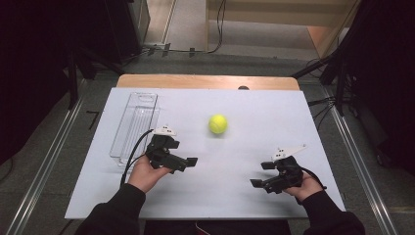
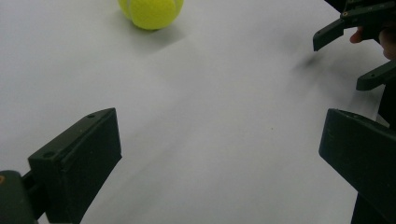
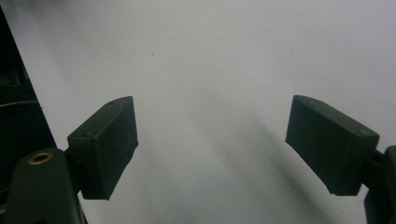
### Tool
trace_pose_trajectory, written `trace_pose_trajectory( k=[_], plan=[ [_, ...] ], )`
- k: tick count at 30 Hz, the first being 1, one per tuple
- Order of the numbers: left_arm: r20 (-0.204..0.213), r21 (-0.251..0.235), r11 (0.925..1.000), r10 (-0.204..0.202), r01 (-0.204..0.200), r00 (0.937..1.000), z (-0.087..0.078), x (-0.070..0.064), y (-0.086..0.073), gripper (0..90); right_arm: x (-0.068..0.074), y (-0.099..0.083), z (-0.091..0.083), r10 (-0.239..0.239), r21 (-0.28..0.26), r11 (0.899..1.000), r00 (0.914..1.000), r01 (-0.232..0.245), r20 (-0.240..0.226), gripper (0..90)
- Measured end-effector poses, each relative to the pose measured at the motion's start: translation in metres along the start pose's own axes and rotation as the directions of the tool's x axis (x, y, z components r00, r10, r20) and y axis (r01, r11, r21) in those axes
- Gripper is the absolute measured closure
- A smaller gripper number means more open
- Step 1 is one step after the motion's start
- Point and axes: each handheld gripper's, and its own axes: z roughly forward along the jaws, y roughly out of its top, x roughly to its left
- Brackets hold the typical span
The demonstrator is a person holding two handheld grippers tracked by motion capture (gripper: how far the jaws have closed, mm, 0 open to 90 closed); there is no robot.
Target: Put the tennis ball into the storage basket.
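Surface: you are working over a flat white board (image 1: 254,105) that covers a light wooden table (image 1: 205,81); the wood shows as a strip along the far edge.
Ball: a yellow-green felt tennis ball (image 1: 218,124) sits on the board near its middle, towards the far side.
Tray: a clear, long, rectangular plastic tray (image 1: 134,127) lies on the board's left part, well apart from the ball.

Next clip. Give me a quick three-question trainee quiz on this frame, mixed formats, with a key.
1. True or false: the tennis ball lies inside the clear tray.
2. Which gripper is nearer the tray? A) left gripper B) right gripper
3. Fill in: both grippers' fingers are ___.

Key: 1 false, the ball sits on the white table beside the tray. 2 A. 3 open, gripping nothing.
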Motion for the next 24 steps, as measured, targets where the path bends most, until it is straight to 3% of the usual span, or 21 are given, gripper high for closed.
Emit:
trace_pose_trajectory(
  k=[9,17,24],
  plan=[
    [-0.005,0.001,0.9999,-0.015,0.015,0.9999,0.006,0.005,0.006,0.0,0.001,0.0,0.0,-0.002,0.003,1.0,1.0,0.002,-0.006,14.8],
    [-0.035,-0.01,0.9999,0.005,-0.005,0.9994,0.013,0.007,0.018,0.0,0.001,0.0,0.0,-0.004,0.003,1.0,1.0,0.004,-0.006,14.8],
    [-0.016,0.0,0.9999,0.013,-0.013,0.9998,0.019,0.009,0.025,0.0,0.002,0.001,0.0,-0.008,-0.001,1.0,0.9999,0.008,-0.011,14.8]
  ],
)
